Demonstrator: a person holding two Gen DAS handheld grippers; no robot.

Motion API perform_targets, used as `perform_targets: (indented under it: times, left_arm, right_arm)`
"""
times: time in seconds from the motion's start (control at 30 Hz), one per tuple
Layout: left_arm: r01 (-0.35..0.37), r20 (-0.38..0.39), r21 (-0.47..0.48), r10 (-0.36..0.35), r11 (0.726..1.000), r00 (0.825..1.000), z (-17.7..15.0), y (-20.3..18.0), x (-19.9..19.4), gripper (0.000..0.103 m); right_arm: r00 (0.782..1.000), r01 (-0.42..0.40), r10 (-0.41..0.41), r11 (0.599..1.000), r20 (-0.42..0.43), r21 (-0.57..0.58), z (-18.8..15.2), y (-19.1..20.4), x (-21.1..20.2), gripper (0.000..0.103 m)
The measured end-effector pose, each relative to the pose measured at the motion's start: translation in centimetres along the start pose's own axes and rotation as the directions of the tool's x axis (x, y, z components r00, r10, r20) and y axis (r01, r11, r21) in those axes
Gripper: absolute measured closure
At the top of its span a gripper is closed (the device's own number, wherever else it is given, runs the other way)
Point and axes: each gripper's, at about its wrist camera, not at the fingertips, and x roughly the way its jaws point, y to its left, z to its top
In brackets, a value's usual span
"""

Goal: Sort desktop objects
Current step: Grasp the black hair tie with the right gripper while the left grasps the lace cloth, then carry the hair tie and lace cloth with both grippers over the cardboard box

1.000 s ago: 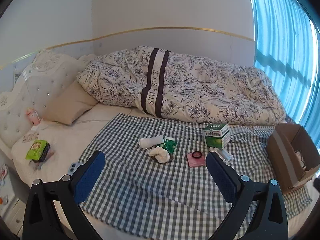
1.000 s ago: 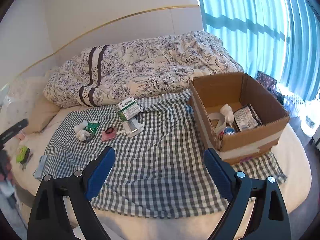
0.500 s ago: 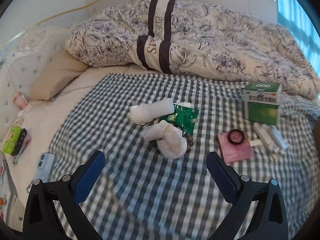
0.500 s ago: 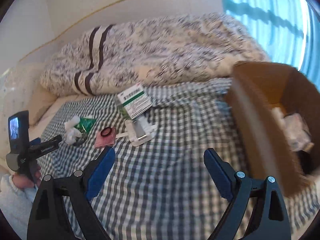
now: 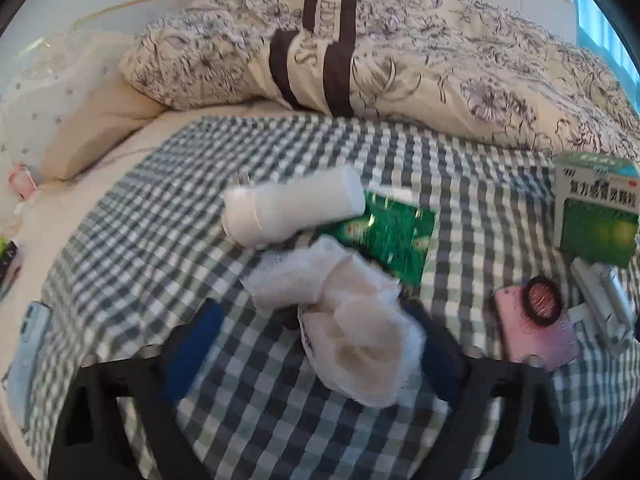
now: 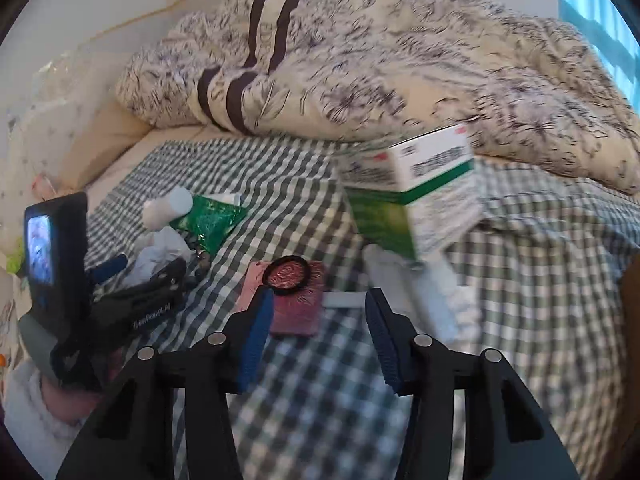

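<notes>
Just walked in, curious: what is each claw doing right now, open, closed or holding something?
Left claw: open, fingers either side of the white cloth bundle, not clamped.
Right claw: open, holding nothing, near the pink card.

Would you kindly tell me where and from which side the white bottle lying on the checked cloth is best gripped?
Grip the white bottle across the middle of its body, coming down from above with the jaws astride its width. It lies on its side, cap end toward the pillow, its far end resting on the green packet. The mid-body looks clear on both long sides, and the crumpled cloth sits nearer.
</notes>
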Motion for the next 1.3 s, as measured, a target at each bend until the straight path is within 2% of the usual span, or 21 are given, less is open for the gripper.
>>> perform_targets:
  times: [0.03,0.07,0.13,0.23,0.3,0.4,0.43,0.47,0.77,0.87,0.97,1.03,1.17,1.3]
  left_arm:
    - [0.023,-0.015,-0.014,-0.023,1.0,1.0,-0.4,0.5,0.6,0.072]
    - [0.049,-0.025,-0.032,-0.05,0.998,0.998,-0.6,1.0,0.9,0.088]
    - [0.086,-0.006,-0.068,-0.086,0.994,0.996,-0.9,1.7,0.7,0.09]
    - [0.09,0.023,-0.079,-0.088,0.993,0.996,-1.2,2.0,0.1,0.09]
    - [0.088,0.035,-0.085,-0.086,0.992,0.996,-1.4,2.1,-0.1,0.09]
    - [0.085,0.06,-0.105,-0.079,0.991,0.995,-1.5,2.9,-1.0,0.09]
    - [0.079,0.069,-0.105,-0.072,0.991,0.995,-1.5,3.1,-1.3,0.09]
    - [0.073,0.079,-0.103,-0.065,0.992,0.995,-1.5,3.3,-1.6,0.09]
    - [0.036,0.096,-0.057,-0.031,0.998,0.995,-3.3,5.0,-6.9,0.09]
    - [0.025,0.118,-0.031,-0.021,0.999,0.993,-3.4,5.6,-9.8,0.09]
    - [0.007,0.144,-0.016,-0.004,1.0,0.99,-3.2,5.9,-13.2,0.09]
    - [-0.03,0.142,-0.014,0.032,0.999,0.989,-2.9,5.9,-15.6,0.09]
    - [0.013,0.178,0.023,-0.017,1.0,0.984,-2.8,4.5,-20.1,0.09]
    - [0.075,0.205,0.087,-0.091,0.993,0.975,-3.2,1.2,-24.5,0.09]
  right_arm:
    - [1.0,0.001,-0.001,1.0,-0.016,-0.004,0.1,0.4,1.0,0.062]
    - [1.0,-0.005,0.005,1.0,-0.029,-0.002,0.3,0.5,1.7,0.065]
    - [0.998,-0.021,0.022,1.0,-0.062,0.011,0.7,0.7,3.5,0.066]
    - [0.995,-0.011,0.014,0.999,-0.1,0.031,1.1,0.8,5.7,0.069]
    - [0.994,0.012,-0.01,1.0,-0.108,0.02,1.3,0.9,6.4,0.079]
    - [0.994,0.048,-0.047,0.999,-0.101,0.006,0.8,1.1,6.0,0.087]
    - [0.993,0.065,-0.065,0.998,-0.099,0.001,0.6,1.1,5.6,0.102]
    - [0.993,0.075,-0.074,0.997,-0.096,-0.002,0.5,1.0,5.2,0.1]
    - [0.999,0.031,-0.029,0.999,-0.045,0.042,-1.4,0.3,-1.8,0.1]
    - [0.999,0.028,-0.027,0.999,-0.034,0.032,-2.9,0.1,-4.8,0.1]
    - [0.998,0.058,-0.058,0.998,-0.006,0.039,-4.2,-0.2,-8.3,0.1]
    - [0.998,0.056,-0.057,0.997,0.024,0.062,-4.6,-0.8,-11.1,0.1]
    - [0.996,0.052,-0.059,0.994,0.069,0.099,-4.9,-2.0,-15.7,0.1]
    - [0.992,0.055,-0.067,0.992,0.11,0.115,-5.8,-3.0,-19.9,0.1]
